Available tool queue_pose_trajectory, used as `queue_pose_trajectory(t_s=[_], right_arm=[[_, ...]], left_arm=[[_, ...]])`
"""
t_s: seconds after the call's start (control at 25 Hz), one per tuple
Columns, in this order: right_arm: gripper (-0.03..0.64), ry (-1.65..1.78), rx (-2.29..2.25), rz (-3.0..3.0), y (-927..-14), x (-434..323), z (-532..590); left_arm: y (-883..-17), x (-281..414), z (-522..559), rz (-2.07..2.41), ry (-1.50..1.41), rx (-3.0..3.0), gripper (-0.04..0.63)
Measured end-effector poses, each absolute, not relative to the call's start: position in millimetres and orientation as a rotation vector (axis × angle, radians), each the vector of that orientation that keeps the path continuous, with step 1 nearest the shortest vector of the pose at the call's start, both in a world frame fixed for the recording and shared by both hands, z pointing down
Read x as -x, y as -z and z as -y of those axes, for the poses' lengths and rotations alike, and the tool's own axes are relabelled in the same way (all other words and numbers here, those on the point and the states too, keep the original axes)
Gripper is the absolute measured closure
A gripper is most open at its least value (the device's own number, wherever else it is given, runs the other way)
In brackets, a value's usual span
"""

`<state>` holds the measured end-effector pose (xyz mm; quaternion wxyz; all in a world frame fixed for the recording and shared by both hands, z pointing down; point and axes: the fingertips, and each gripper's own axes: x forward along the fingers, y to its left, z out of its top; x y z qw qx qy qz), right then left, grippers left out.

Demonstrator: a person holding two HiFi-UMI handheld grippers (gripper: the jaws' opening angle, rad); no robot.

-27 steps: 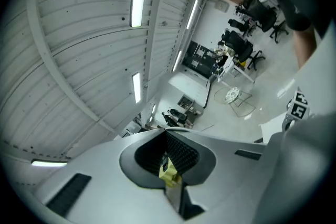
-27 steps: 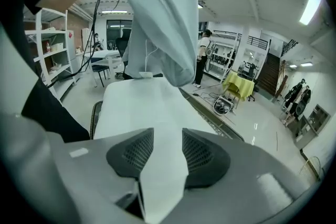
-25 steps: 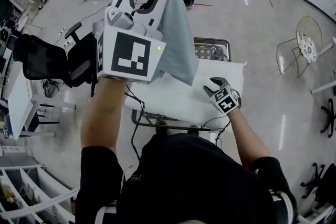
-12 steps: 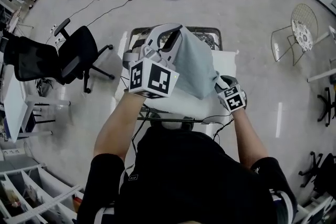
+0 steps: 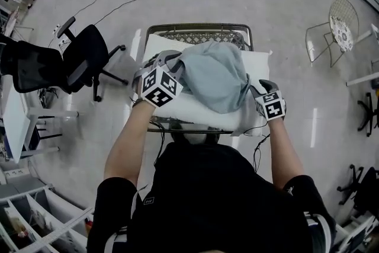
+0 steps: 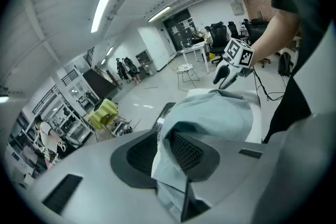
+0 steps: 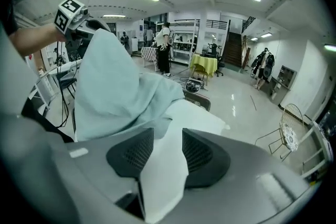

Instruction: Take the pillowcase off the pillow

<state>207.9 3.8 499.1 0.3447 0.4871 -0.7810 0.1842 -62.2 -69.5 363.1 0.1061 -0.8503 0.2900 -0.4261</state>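
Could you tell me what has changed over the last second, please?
The left tool came down from high up, laying the pillowcase in a heap on the pillow; its jaws are opening, with the cloth still between them. The right tool stayed clamped on the pillow's edge, and the pillow stayed put.

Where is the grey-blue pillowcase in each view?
Head view: pillowcase at centre, heaped on the white pillow.
Left gripper view: pillowcase at lower centre between the opening jaws, spreading up-right.
Right gripper view: pillowcase from upper left to centre, beyond the jaws.
Shared landmark: white pillow under it.
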Motion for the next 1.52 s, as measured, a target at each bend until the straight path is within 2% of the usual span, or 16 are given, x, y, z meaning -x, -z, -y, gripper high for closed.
queue_pose_trajectory(t_s=[0.16, 0.44, 0.8, 0.96, 1.08, 1.36, 1.52], right_arm=[[0.437, -0.463, -1.177, 2.049, -507, -176, -2], [0.437, -0.431, -0.956, 2.138, -520, -68, 6], [0.437, -0.342, -0.81, 2.206, -502, 74, 42], [0.437, -0.224, -0.76, 2.235, -474, 130, 51], [0.437, -0.205, -0.842, 2.158, -470, 98, 48], [0.437, -0.519, -1.242, 1.866, -496, -94, -13], [0.437, -0.592, -1.389, 1.907, -481, -134, -31]], left_arm=[[-402, 83, 50, -0.762, 1.427, 2.55, 0.525], [-457, 124, 24, -0.763, 1.579, 2.6, 0.525], [-441, 254, 41, -1.077, 1.522, 2.616, 0.525], [-429, 269, 54, -1.031, 1.409, 2.666, 0.525], [-435, 249, 56, -0.89, 1.333, 2.723, 0.525], [-443, 158, 28, -0.632, 1.185, 2.857, 0.525], [-416, 112, 3, -0.684, 1.005, 2.953, 0.525]])
